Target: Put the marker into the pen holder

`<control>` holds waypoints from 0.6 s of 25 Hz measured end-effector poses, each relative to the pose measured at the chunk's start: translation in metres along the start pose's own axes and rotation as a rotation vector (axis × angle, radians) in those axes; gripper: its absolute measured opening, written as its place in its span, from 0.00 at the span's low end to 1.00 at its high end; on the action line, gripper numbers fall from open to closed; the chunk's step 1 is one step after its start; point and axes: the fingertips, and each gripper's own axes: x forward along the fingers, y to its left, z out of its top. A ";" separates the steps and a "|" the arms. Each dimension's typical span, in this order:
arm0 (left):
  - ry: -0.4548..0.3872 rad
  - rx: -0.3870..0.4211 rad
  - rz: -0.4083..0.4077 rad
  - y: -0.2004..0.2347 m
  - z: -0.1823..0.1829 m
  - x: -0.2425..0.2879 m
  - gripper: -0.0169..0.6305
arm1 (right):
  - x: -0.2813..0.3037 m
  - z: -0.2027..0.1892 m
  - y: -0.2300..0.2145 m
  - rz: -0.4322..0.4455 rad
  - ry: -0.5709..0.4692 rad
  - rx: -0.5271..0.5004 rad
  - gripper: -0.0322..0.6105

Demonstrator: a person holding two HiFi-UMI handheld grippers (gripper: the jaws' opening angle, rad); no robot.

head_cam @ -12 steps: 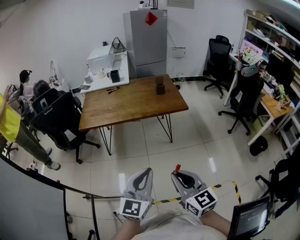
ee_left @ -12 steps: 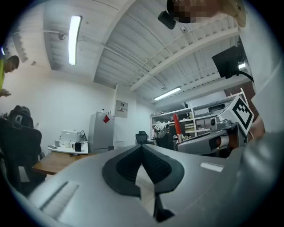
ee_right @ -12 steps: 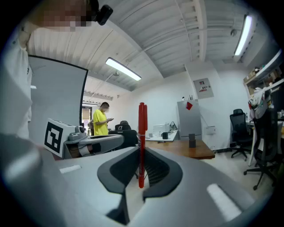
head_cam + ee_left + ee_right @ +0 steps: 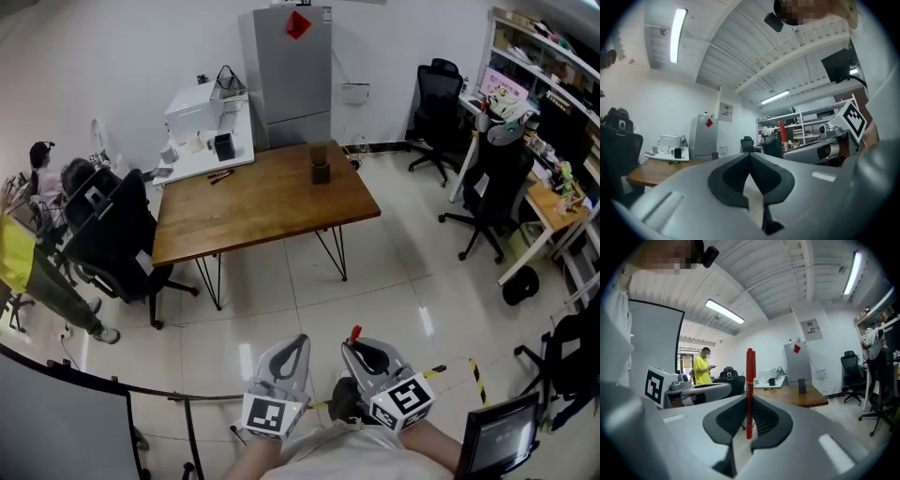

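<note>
Right jaws on marker [image 4: 750, 380], table [image 4: 253, 202] distant

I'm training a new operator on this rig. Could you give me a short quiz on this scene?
1. True or false: the left gripper has something between its jaws.
2. What does the right gripper hold? A) a red marker, upright B) a blue pencil C) nothing
3. Fill in: the pen holder stands on the ____ table, far from both grippers.
Key: 1 false, its jaws are together and empty; 2 A; 3 wooden.
</note>
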 end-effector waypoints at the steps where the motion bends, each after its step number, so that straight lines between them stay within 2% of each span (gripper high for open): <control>1: 0.015 -0.005 0.007 0.005 -0.002 0.009 0.04 | 0.008 0.002 -0.007 0.002 -0.001 -0.002 0.10; 3: 0.030 -0.005 0.010 0.015 -0.004 0.030 0.04 | 0.024 0.004 -0.024 0.012 0.005 -0.003 0.10; 7: 0.013 0.010 -0.036 0.031 -0.004 0.083 0.04 | 0.058 0.021 -0.067 0.040 -0.016 -0.021 0.10; 10: 0.013 0.022 -0.013 0.051 0.003 0.130 0.04 | 0.083 0.043 -0.106 0.055 -0.041 -0.073 0.10; 15: 0.003 0.057 -0.015 0.068 0.008 0.204 0.04 | 0.120 0.065 -0.177 0.074 -0.038 -0.081 0.10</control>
